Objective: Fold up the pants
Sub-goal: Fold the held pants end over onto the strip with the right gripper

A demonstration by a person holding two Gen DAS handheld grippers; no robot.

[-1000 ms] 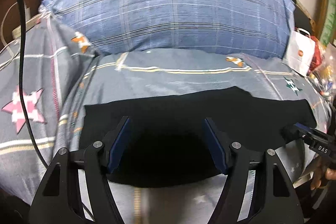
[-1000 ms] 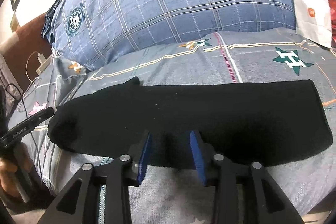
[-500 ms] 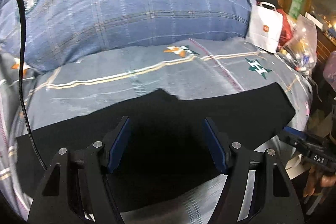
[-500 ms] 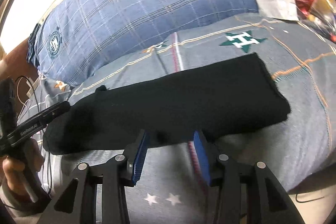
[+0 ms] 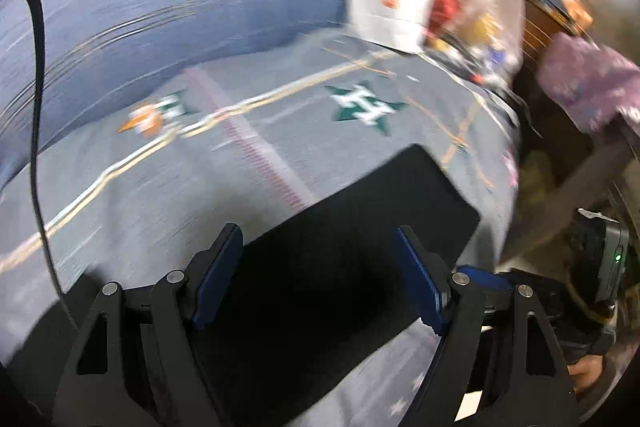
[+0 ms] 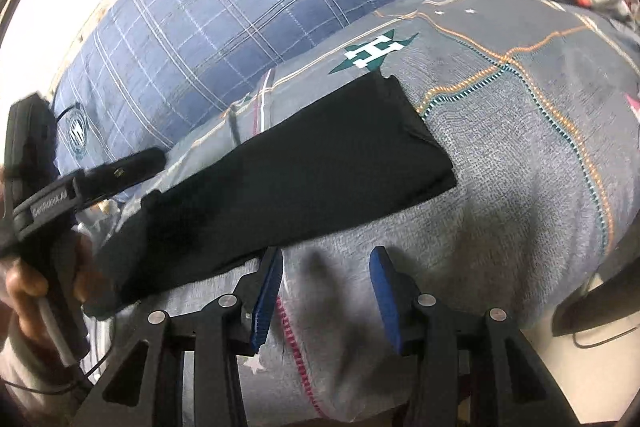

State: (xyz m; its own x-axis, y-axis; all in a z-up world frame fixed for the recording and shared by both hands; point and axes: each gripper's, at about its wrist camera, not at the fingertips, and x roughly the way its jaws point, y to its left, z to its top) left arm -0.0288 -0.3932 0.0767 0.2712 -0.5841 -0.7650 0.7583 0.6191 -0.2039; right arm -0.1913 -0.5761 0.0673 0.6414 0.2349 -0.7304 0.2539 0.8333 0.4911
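The pants (image 6: 276, 195) lay flat on the bed (image 6: 520, 163), already folded lengthwise into one long black strip, in front of the blue plaid pillow (image 6: 240, 7). In the right view the strip ran on a diagonal, its square-cut end up near the green star on the cover and its other end down by the person's left hand (image 6: 24, 283). That line was the long axis, running roughly along the pillow's front.

The left tool (image 5: 320, 279) hung over the strip with its jaws wide apart and nothing pinched; they had just been opening further, with black cloth showing below the gap but not held. The right tool (image 6: 326, 295) stood partly open over bare bedcover just off the near edge of the strip, its left pad close to the cloth, gripping nothing.

The step seemed to be the approach for a crosswise fold. To do it well, I'd say each tool should take a corner of one end, catching all layers at once, then lift only enough to clear the cloth and carry that end along the long axis to meet the other, edges square. Dragging low could rumple the layers beneath.
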